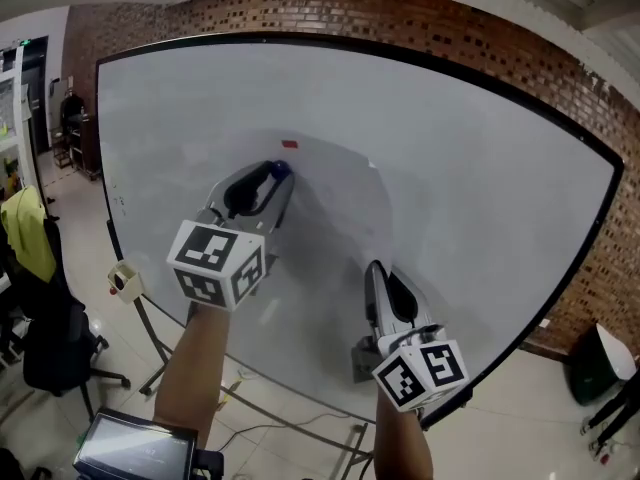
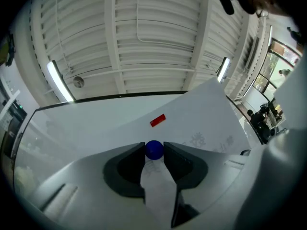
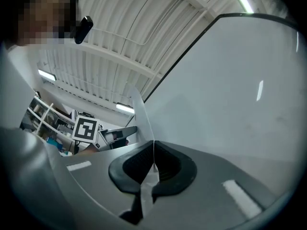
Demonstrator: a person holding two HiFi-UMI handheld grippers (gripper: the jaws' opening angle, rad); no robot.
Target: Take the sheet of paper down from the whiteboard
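Note:
A white sheet of paper [image 1: 335, 218] lies flat against the whiteboard [image 1: 490, 168]. A small red magnet [image 1: 290, 144] sits at its top edge. My left gripper [image 1: 279, 172] is at the sheet's upper left corner, its jaws closed on a round blue magnet [image 2: 153, 149], with the red magnet [image 2: 158, 120] just beyond. My right gripper [image 1: 375, 268] is lower right, shut on the sheet's edge; the thin paper [image 3: 142, 121] stands between the pads and curls away from the board.
A brick wall [image 1: 420, 23] runs behind the board. A black office chair [image 1: 50, 353] and a yellow-green garment [image 1: 30, 230] are at the left. The board's stand legs [image 1: 160, 353] and a screen [image 1: 135, 450] are below; dark gear [image 1: 598, 366] sits at the right.

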